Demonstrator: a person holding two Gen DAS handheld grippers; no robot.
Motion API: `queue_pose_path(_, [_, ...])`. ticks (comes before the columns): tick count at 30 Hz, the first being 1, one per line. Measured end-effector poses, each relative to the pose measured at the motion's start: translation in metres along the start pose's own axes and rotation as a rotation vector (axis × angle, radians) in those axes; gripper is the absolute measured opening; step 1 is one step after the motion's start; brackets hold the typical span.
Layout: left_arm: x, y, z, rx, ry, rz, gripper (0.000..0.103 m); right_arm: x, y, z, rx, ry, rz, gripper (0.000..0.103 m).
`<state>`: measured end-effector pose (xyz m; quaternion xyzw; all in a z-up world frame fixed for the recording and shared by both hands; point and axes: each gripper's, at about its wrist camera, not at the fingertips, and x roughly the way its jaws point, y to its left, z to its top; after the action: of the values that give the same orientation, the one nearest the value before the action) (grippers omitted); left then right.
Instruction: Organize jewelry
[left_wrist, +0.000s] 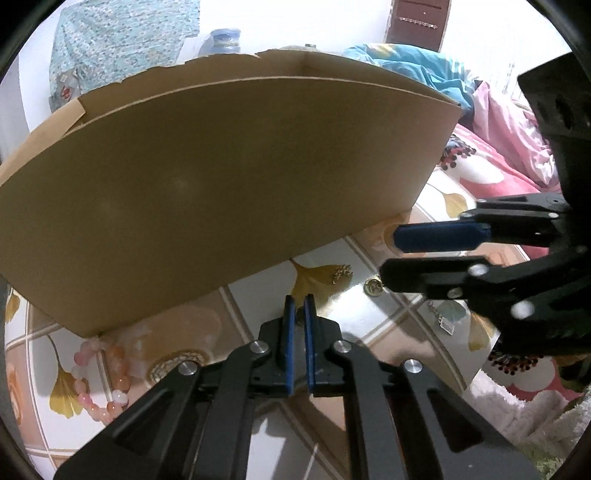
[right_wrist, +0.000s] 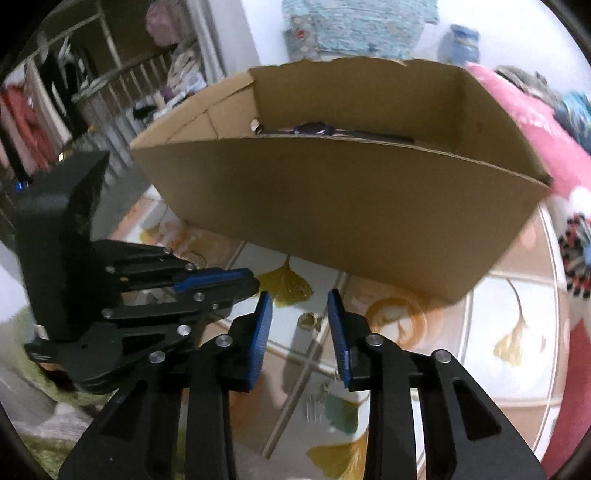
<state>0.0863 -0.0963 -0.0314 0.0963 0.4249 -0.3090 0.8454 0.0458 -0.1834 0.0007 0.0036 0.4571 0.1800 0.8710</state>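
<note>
**Two grippers over a glossy table beside a cardboard box**

A brown cardboard box with an open top stands on a glass-topped table printed with yellow ginkgo leaves. Inside the box, seen from the right wrist view, a dark purple item lies against the far wall (too small to identify).

The left gripper hovers low over the table in front of the box, its blue-padded fingers drawn nearly together with only a narrow gap, and nothing between them. To its left, a pink and orange bead bracelet lies on the table, close to the box's near corner.

The right gripper is held with its fingers spread partly apart and empty. On the table between and just beyond its fingertips sits a small gold ring, also visible from the left wrist view as a gold piece near the right gripper's tip. A thin chain with a small tag lies nearby.
</note>
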Motion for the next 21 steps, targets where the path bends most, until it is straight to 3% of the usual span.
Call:
queue_pose_path(5, [-0.005,0.005,0.0,-0.023,-0.016,-0.011,0.001,0.013,0.01,0.005,-0.074,0.014,-0.034,0.022])
queue_pose_path(19, [-0.021,0.01,0.001,-0.053,-0.06,-0.033,0.001,0.03,0.017,0.007,-0.141,0.043,-0.093,0.021])
queue_pose_path(21, [-0.024,0.011,0.002,-0.063,-0.067,-0.037,0.001,0.033,0.016,0.007,-0.149,0.052,-0.097,0.016])
